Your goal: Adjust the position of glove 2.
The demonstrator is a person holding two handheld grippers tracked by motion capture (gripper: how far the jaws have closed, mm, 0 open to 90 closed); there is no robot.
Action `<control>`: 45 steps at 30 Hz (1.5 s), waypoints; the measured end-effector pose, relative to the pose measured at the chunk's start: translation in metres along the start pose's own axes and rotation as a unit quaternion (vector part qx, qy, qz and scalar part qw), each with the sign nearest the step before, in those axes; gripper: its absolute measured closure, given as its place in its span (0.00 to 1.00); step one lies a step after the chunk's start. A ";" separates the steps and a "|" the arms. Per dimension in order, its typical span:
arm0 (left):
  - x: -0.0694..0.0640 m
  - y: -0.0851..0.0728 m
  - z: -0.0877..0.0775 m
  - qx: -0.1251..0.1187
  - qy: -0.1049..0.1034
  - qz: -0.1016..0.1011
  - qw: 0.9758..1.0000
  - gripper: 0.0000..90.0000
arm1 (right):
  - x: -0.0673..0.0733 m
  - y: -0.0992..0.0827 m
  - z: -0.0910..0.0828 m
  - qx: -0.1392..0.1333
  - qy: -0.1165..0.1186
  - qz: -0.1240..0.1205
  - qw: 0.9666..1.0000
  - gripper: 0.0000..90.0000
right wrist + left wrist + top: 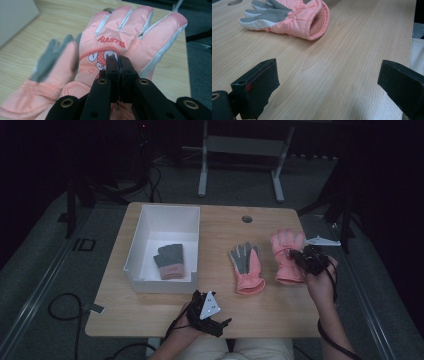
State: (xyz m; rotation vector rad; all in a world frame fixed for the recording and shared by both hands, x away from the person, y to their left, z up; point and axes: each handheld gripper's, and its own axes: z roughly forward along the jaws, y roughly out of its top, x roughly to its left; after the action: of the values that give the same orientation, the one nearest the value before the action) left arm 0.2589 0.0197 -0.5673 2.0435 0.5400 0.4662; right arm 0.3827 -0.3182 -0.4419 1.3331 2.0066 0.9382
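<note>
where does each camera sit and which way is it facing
High view: above the person's side of the table, looking forward and down at the white box, three gloves, both forearms, the left gripper and the right gripper.
Left gripper view: rides the left gripper, looking low across the wood at the grey-palmed pink glove between its open jaws.
Right gripper view: rides the right gripper, whose jaws pinch the "Bunny" pink glove.
Shared: the grey-palmed pink glove appears in all three.

Bare wood lay open along the table's (150,312) near edge and between the white box (135,251) and the palm-up pink glove (246,266). The box's walls blocked its left side.
</note>
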 end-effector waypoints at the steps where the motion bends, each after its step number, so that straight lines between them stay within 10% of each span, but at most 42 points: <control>1: 0.000 0.000 0.000 0.000 0.000 0.000 1.000 0.03 | 0.003 0.003 -0.001 -0.002 0.002 -0.001 1.000 0.97; 23: 0.001 0.001 -0.004 -0.009 0.006 0.003 1.000 0.03 | 0.094 0.027 0.020 0.001 0.041 -0.029 0.999 0.97; 45: -0.001 0.000 -0.003 -0.003 0.006 0.005 1.000 0.02 | 0.104 -0.011 0.075 0.059 0.030 -0.017 0.998 0.96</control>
State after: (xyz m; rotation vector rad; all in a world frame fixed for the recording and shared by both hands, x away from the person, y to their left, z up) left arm 0.2566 0.0208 -0.5662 2.0406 0.5354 0.4860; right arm 0.3962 -0.2051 -0.5023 1.3420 2.1539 0.8656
